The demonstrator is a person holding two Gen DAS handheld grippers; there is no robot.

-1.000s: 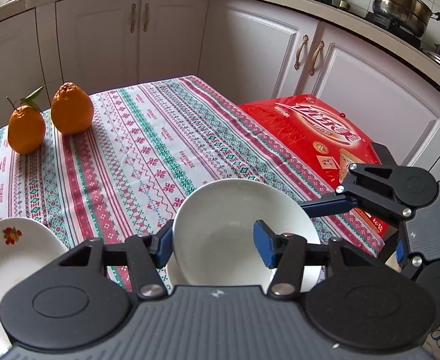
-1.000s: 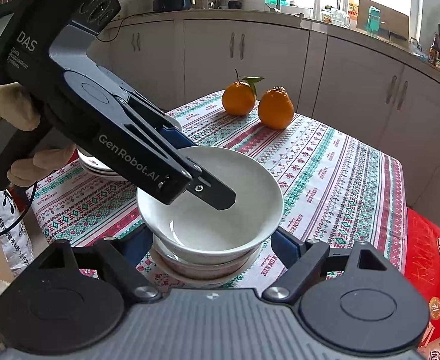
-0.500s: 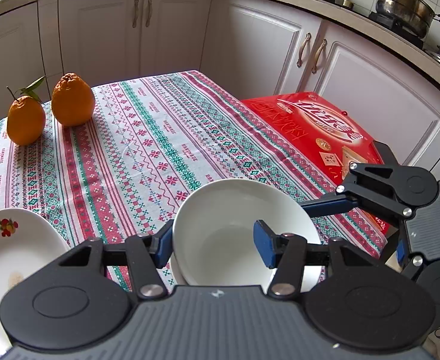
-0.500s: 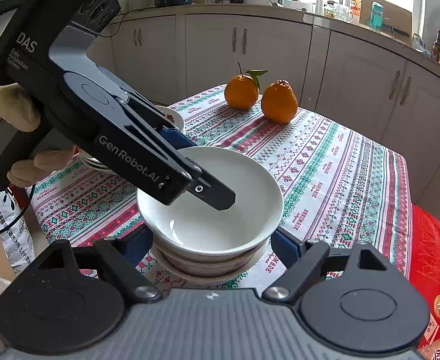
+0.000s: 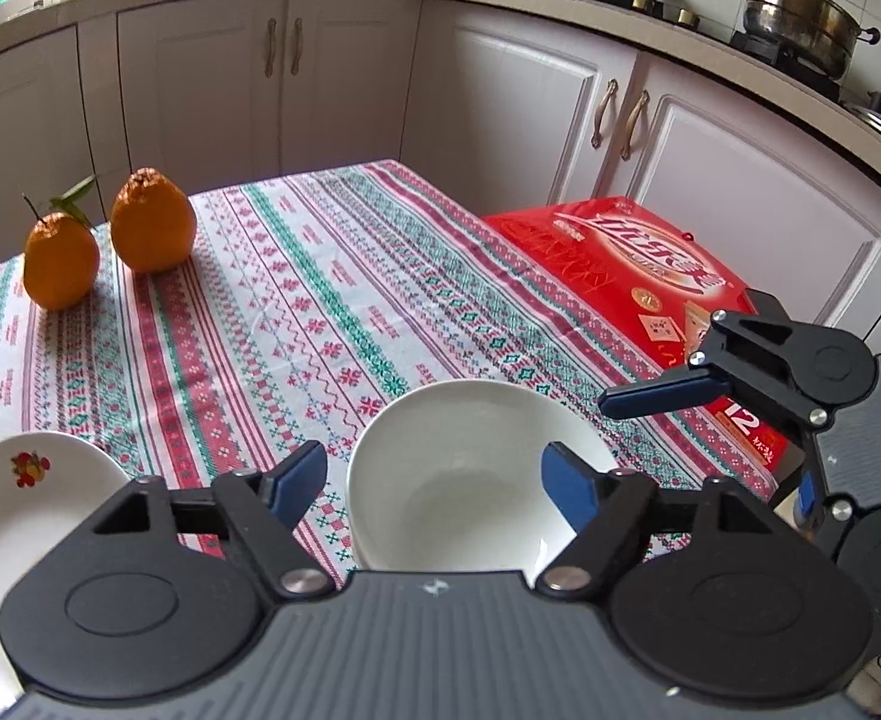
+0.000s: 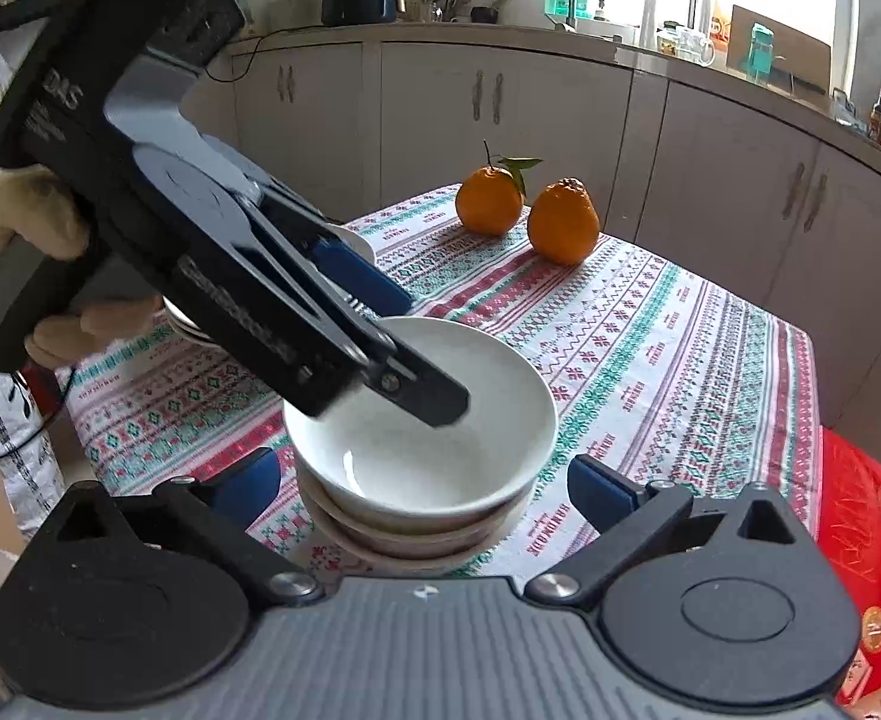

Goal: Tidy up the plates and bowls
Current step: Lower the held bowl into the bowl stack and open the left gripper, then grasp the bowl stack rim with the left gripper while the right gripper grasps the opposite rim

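A white bowl [image 5: 464, 480] sits on top of a stack of bowls [image 6: 416, 534] on the striped tablecloth. My left gripper [image 5: 434, 483] is open, one finger outside the bowl's rim and one inside it; it also shows in the right wrist view [image 6: 404, 348]. My right gripper [image 6: 422, 480] is open, its fingers either side of the bowl stack without touching. Its fingers show in the left wrist view [image 5: 662, 399]. A white plate with a fruit print [image 5: 14, 510] lies left of the bowls, on a stack of plates [image 6: 188, 324].
Two oranges [image 5: 110, 240] stand at the far corner of the table [image 5: 320, 312]. A red box [image 5: 638, 276] sits beside the table's right edge. Kitchen cabinets surround the table.
My left gripper has opened and let go of the top bowl's rim. It has lifted slightly. The bowl rests on the stack. The right gripper has barely moved.
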